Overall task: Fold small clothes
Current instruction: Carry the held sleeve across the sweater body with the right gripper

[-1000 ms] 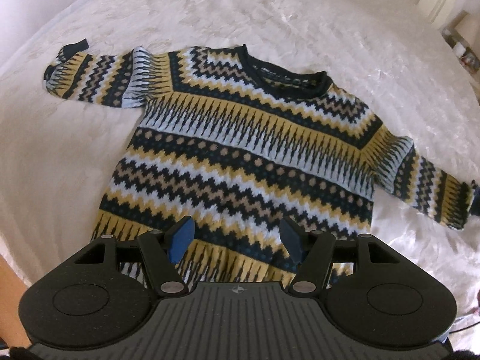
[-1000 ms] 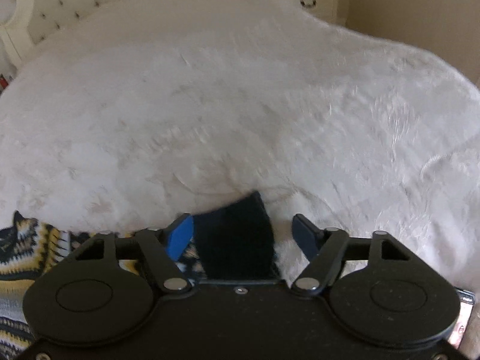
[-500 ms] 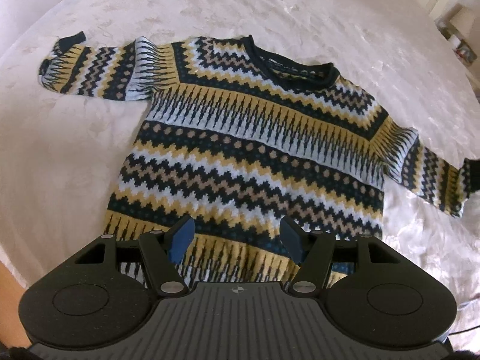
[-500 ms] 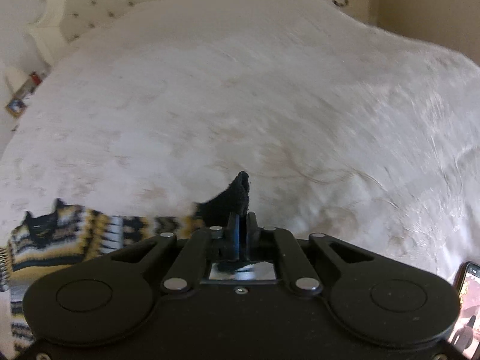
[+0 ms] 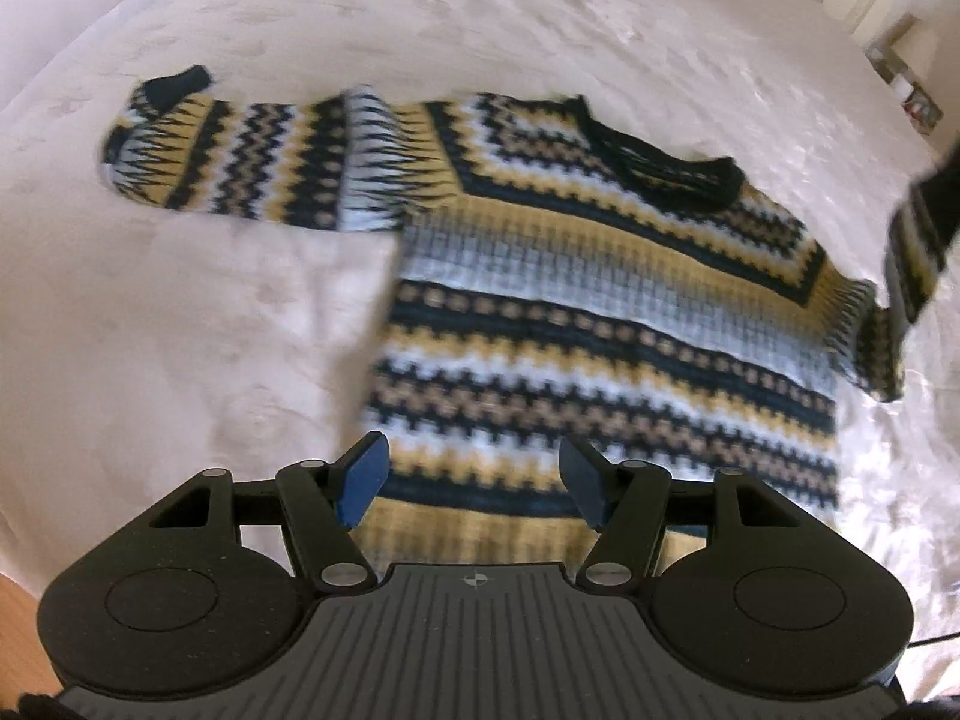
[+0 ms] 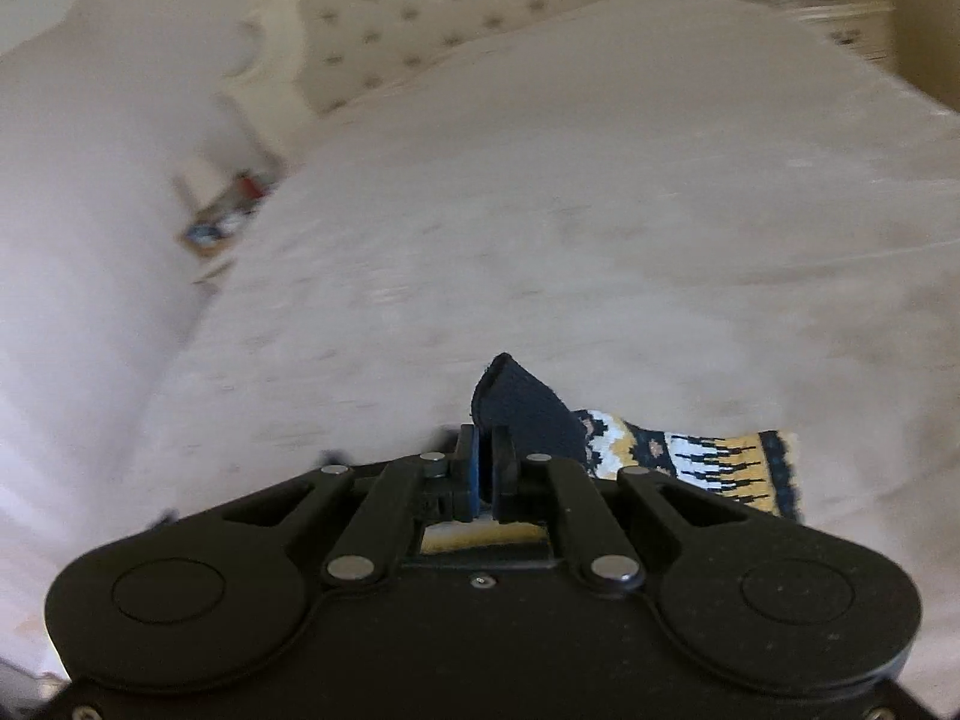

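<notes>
One garment: a patterned sweater (image 5: 600, 324) lies flat, front up, on the bed (image 5: 180, 330), ahead of and below the left gripper (image 5: 474, 480).
Two sleeves: one lies spread out ahead and to the left of the left gripper; the other is lifted at the far right of that view, its dark cuff (image 6: 522, 408) pinched in the right gripper (image 6: 483, 468).
Two grippers: the left one has its jaws apart with nothing between them, hovering over the hem; the right one is clamped tight on the cuff.
Step in hand: likely the first sleeve fold, the raised sleeve being carried over the body.
Next move: probably calls for laying that sleeve across the chest and then letting go, with the cloth kept slack enough not to drag the body out of line.
Left gripper's next job: probably the spread sleeve or the hem; I cannot tell which.
</notes>
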Motion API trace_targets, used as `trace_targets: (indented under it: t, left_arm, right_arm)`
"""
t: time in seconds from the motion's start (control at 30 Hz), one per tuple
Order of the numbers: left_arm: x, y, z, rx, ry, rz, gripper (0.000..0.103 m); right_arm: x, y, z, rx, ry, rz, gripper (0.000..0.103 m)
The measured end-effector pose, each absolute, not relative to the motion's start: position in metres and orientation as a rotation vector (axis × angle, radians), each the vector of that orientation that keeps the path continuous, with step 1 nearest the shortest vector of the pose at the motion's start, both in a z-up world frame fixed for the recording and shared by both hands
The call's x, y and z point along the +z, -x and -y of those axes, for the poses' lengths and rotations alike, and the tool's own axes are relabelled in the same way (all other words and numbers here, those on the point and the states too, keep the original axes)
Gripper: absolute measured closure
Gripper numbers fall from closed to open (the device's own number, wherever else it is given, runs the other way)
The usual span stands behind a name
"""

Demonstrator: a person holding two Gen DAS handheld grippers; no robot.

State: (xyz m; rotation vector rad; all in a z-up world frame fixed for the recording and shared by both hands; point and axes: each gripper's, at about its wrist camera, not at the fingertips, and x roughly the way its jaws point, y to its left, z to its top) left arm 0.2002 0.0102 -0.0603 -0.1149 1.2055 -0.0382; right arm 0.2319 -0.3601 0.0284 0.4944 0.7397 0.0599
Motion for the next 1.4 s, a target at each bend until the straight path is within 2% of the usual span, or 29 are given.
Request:
trace_targets:
  t: [0.17,0.43,0.5,0.63,0.67,0.7,0.77,0.93,1.4]
  left_arm:
    - [-0.065,-0.208,-0.048,-0.013,0.117,-1.215,0.042]
    - [-0.07,-0.218,-0.087,0.017,0.097,-1.208,0.042]
    - [-0.071,-0.22,-0.092,0.021,0.091,-1.205,0.042]
    - [-0.073,-0.225,-0.098,0.016,0.097,-1.193,0.042]
    - [-0.074,-0.227,-0.099,0.01,0.105,-1.188,0.042]
    - [-0.074,-0.228,-0.099,0.003,0.115,-1.182,0.042]
    - [-0.076,-0.232,-0.099,-0.02,0.144,-1.165,0.042]
    - [-0.082,-0.251,-0.087,-0.101,0.206,-1.15,0.041]
    - [-0.103,-0.314,0.012,-0.171,-0.004,-1.079,0.041]
  right_arm:
    - [0.019,-0.278,0.273,0.215,-0.518,-0.756,0.094]
    - [-0.039,-0.329,0.169,0.308,-0.497,-0.854,0.093]
    - [-0.058,-0.336,0.154,0.319,-0.474,-0.869,0.085]
    - [-0.072,-0.316,0.126,0.295,-0.411,-0.893,0.081]
    - [-0.077,-0.314,0.126,0.284,-0.408,-0.902,0.075]
    - [-0.082,-0.31,0.128,0.275,-0.41,-0.908,0.06]
    - [-0.089,-0.296,0.131,0.254,-0.402,-0.911,0.048]
    - [-0.104,-0.278,0.167,0.155,-0.356,-0.946,0.047]
    - [-0.131,-0.23,0.287,-0.082,-0.374,-1.0,0.041]
